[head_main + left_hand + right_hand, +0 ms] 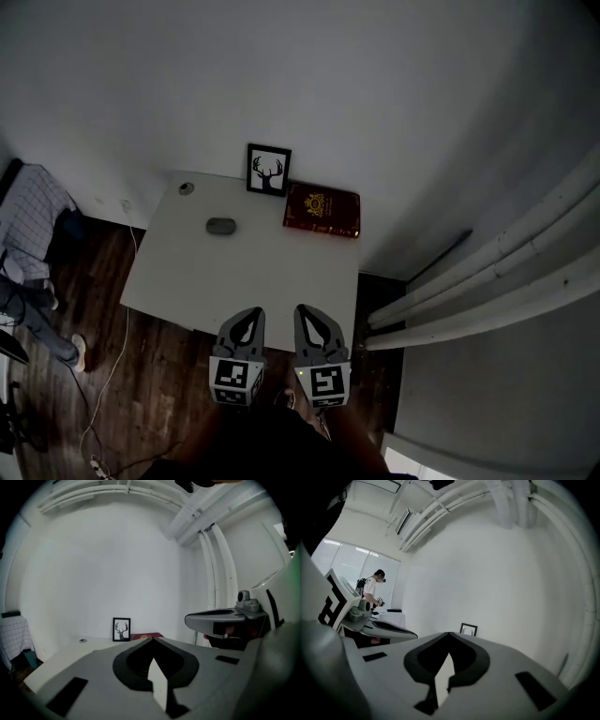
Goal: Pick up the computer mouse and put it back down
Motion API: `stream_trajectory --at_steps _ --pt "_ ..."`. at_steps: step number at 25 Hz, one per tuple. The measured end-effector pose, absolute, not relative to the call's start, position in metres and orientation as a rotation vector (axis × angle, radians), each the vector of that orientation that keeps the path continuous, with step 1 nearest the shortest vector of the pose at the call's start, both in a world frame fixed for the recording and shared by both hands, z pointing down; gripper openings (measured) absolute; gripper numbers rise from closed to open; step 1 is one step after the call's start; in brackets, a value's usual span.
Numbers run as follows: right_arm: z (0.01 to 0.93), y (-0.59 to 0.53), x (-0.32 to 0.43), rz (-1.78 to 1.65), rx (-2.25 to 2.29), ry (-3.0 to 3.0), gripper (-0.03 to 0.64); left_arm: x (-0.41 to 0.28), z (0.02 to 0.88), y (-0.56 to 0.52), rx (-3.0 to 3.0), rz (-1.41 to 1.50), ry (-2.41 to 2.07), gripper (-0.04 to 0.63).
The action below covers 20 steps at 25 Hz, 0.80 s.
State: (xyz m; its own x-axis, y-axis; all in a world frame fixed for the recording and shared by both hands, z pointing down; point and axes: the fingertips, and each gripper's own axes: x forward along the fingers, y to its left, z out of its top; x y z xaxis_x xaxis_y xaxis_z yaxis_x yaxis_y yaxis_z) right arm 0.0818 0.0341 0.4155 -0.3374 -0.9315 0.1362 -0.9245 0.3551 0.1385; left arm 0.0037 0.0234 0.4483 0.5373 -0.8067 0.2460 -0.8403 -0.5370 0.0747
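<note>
The computer mouse (221,226) lies flat on the white surface (272,277), well ahead of both tongs and a little to the left of the left tongs (250,311); neither pair touches it. The left tongs are closed, their two tips meeting in a point with nothing between them. The right tongs (305,308) sit just beside them on the right, likewise closed and empty, tips together. Both pairs are at the near edge of the surface, side by side, pointing roughly level toward the white wall (328,84). Beyond the mouse, farther from the tongs, a framed deer picture (268,170) stands upright against that wall. A red book (322,210) lies flat just to its right, ahead of the right tongs. A small round object (187,188) rests at the far left corner, beyond the mouse and left of the picture. Dark wooden floor (169,366) shows below and to the left of the tongs, and white pipes (487,281) run to the right of the right tongs. In the right gripper view a person (370,590) stands far off, past the left tongs.
</note>
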Motion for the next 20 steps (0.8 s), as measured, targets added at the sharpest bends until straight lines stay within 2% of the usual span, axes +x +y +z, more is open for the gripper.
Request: stream_trajectory --at_steps 20 --pt "0.365 0.067 0.016 -0.182 1.664 -2.451 0.018 -0.033 0.394 0.044 2.655 0.127 -1.356 0.0"
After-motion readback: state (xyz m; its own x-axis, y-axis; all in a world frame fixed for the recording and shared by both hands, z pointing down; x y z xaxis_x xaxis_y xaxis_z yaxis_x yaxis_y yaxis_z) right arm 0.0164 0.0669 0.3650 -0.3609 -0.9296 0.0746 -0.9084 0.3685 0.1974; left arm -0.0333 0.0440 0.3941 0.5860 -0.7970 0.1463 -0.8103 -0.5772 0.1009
